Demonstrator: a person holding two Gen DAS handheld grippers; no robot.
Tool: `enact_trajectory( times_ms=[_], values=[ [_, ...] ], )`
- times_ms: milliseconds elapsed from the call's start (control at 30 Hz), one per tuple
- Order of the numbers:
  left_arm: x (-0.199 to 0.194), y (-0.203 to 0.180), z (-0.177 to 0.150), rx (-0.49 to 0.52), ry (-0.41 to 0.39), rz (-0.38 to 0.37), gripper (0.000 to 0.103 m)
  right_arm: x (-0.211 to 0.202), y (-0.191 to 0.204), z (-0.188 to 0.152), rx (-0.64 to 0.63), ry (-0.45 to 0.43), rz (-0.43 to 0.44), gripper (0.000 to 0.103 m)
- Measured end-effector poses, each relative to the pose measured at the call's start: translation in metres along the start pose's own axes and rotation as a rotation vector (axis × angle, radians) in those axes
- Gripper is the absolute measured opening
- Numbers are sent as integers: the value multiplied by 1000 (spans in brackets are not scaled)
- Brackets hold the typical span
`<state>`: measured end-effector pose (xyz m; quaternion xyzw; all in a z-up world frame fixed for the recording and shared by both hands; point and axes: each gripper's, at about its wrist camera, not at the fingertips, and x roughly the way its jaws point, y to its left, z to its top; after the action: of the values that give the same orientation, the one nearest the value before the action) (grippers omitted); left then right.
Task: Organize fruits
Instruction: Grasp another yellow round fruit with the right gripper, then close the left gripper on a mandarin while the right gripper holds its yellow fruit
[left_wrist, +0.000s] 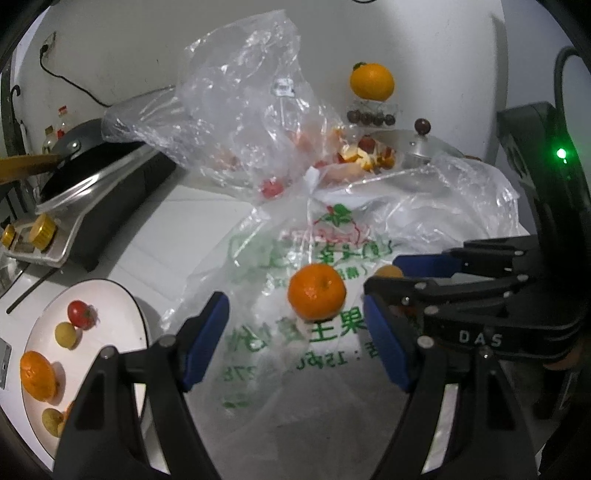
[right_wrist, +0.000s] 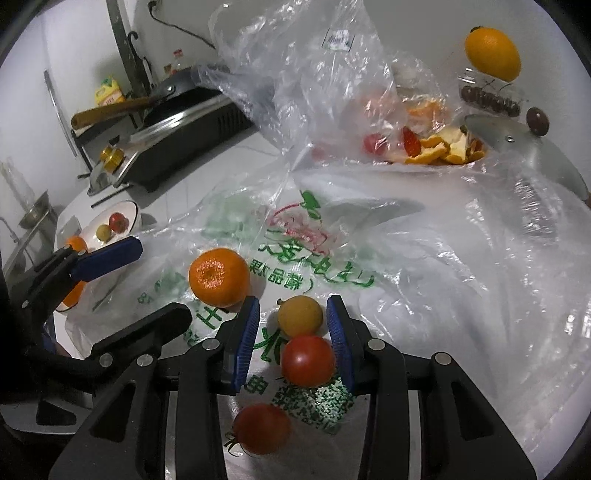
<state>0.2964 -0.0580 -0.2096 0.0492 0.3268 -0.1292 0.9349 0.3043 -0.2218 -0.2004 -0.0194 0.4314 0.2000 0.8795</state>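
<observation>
Nearest, the right gripper (right_wrist: 291, 325) has its fingers spread narrowly around a tomato (right_wrist: 307, 360), not pinching; closing could knock the touching yellow fruit (right_wrist: 300, 316) away. Farther left, the left gripper (left_wrist: 295, 325) straddles a tangerine (left_wrist: 317, 291) on slippery bag (left_wrist: 332, 236); it may roll.

"DAS" on right gripper (left_wrist: 384, 284)
</observation>
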Motion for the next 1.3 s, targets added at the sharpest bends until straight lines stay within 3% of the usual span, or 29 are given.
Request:
enact_trajectory(
  times_ms=[100, 167, 300, 500, 667, 833, 933, 1033, 1300],
  values=[
    [2, -2, 0, 10, 12, 3, 76, 4, -1, 0, 7, 19, 1, 37],
    [2, -5, 1, 20, 12, 8, 76, 5, -1, 1, 5, 22, 0, 27],
    [5, -7, 4, 28, 40, 21, 76, 2, -2, 1, 1, 9, -3, 27],
    [9, -17, 10, 75, 64, 44, 76, -20, -4, 0, -5, -91, -10, 27],
    [25, -20, 18, 68, 104, -33, 75, -38, -18, 0, 45, -163, 15, 27],
    [42, -25, 20, 76, 139, 13, 75, -45, -28, -3, 79, -195, 39, 27],
    [48, -31, 19, 102, 152, 40, 54, -48, -29, -4, 86, -207, 44, 27],
    [48, -32, 21, 117, 134, 63, 43, -50, -30, -4, 90, -219, 52, 27],
    [32, -35, 16, 118, 110, 31, 43, -54, -27, -6, 77, -233, 57, 27]
  ],
)
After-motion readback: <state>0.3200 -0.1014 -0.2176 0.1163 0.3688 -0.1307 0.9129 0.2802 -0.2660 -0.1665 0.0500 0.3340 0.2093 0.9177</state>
